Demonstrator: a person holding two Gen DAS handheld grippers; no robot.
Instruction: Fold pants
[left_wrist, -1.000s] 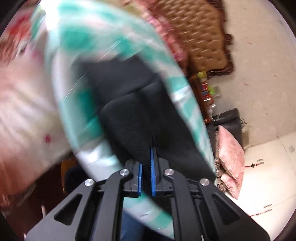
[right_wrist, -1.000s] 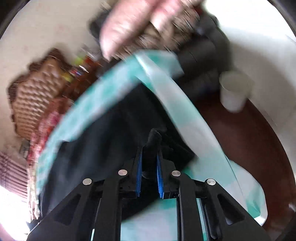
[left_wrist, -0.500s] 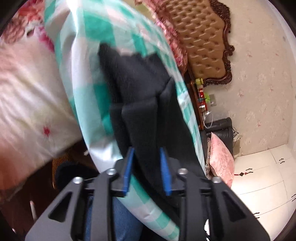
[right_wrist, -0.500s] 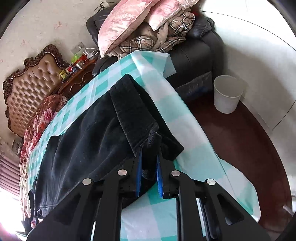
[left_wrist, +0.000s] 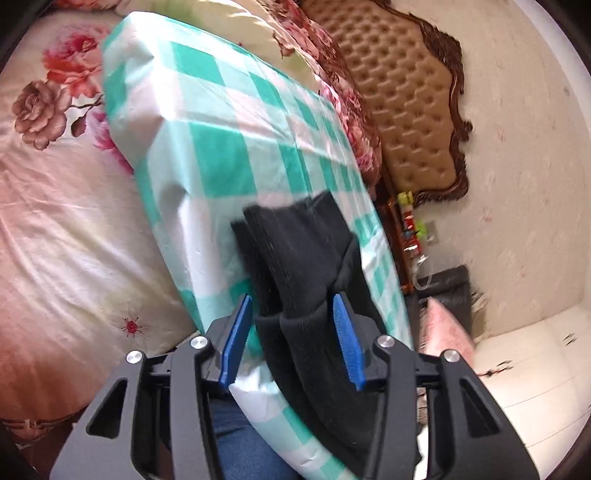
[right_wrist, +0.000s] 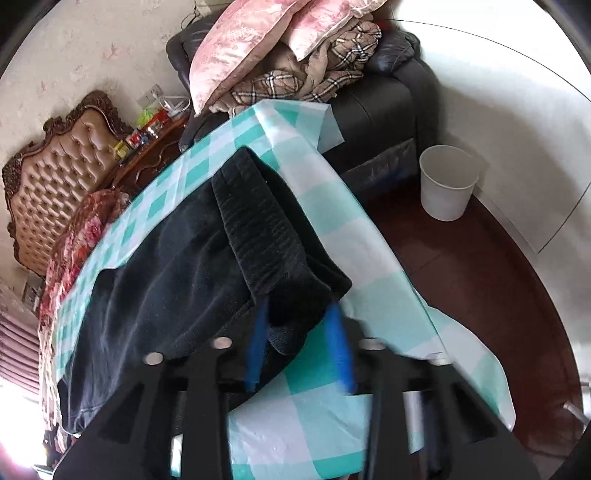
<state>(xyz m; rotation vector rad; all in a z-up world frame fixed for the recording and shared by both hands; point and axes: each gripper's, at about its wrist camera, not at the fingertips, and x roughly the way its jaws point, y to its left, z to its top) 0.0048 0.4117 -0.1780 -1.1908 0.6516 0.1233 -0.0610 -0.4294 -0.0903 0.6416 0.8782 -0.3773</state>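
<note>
Black pants (right_wrist: 173, 273) lie folded on a table under a green-and-white checked cloth (right_wrist: 332, 417). In the right wrist view their ribbed waistband (right_wrist: 258, 229) lies on top, near the table's right end. My right gripper (right_wrist: 299, 343) is open, its blue pads on either side of the waistband's near corner. In the left wrist view my left gripper (left_wrist: 291, 339) is open around the pants' folded edge (left_wrist: 299, 266), with the checked cloth (left_wrist: 221, 122) beyond. The cloth's near edge hangs below both grippers.
A flowered bed (left_wrist: 55, 192) and tufted headboard (left_wrist: 406, 96) lie beyond the table. A dark sofa (right_wrist: 380, 92) piled with pink pillows (right_wrist: 236, 48) and a plaid blanket stands at the far end. A white bin (right_wrist: 447, 181) stands on the dark floor at right.
Both grippers were shut on the pants a second ago. The left opened first, then the right; both now stand open with the fabric resting on the table.
</note>
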